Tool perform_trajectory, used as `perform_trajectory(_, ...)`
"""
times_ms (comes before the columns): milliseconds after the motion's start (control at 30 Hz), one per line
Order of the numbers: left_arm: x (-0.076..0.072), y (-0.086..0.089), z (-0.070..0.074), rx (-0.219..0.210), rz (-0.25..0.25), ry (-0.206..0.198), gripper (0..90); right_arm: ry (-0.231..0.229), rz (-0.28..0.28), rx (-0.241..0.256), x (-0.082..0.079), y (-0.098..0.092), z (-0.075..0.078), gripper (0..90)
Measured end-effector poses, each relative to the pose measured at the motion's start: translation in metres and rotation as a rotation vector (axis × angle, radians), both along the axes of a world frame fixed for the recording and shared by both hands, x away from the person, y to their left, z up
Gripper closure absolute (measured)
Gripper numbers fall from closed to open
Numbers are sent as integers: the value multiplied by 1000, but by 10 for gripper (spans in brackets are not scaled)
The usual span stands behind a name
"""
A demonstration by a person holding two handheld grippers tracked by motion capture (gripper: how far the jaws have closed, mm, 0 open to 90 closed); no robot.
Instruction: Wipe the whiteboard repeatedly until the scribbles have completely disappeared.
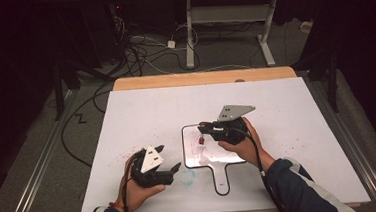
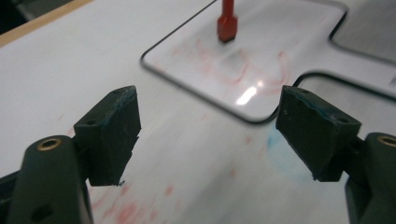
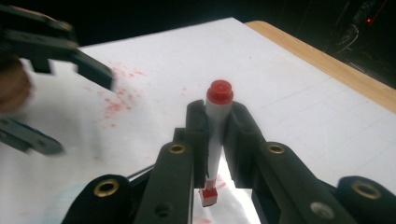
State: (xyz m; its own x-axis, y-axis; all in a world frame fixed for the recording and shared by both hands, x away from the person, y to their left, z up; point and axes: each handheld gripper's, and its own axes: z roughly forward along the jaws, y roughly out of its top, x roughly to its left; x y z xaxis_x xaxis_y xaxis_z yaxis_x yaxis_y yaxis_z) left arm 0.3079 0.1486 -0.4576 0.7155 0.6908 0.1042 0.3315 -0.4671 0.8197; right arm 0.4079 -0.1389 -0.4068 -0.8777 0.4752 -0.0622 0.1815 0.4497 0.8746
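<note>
Right gripper (image 1: 205, 129) clenched on our red marker (image 3: 215, 135), long axis near upright, tip touching the small whiteboard (image 1: 194, 158) at its 12 o'clock end | left gripper (image 1: 168, 159) released, jaws wide, holding nothing, at 8 o'clock of the board on the desk (image 1: 288, 129) | marker lies at 2 o'clock from it; right hand nearer.

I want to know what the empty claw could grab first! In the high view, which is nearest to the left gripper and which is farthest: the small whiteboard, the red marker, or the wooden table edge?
From the left gripper:
1. Small whiteboard, just to its right.
2. Red marker, over the board, clamped in the right gripper.
3. Wooden table edge, at the far side.
</note>
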Motion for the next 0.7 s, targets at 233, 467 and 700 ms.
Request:
perform_trajectory(233,-25,46,-7,-69,125,36,215,-30,-36,-55,24,15,-9,811)
perform_trajectory(467,-35,55,-12,-31,137,48,214,-54,-42,-61,39,26,-13,811)
perform_trajectory(700,-33,46,-15,-4,100,63,214,-81,-25,-77,46,36,-15,812)
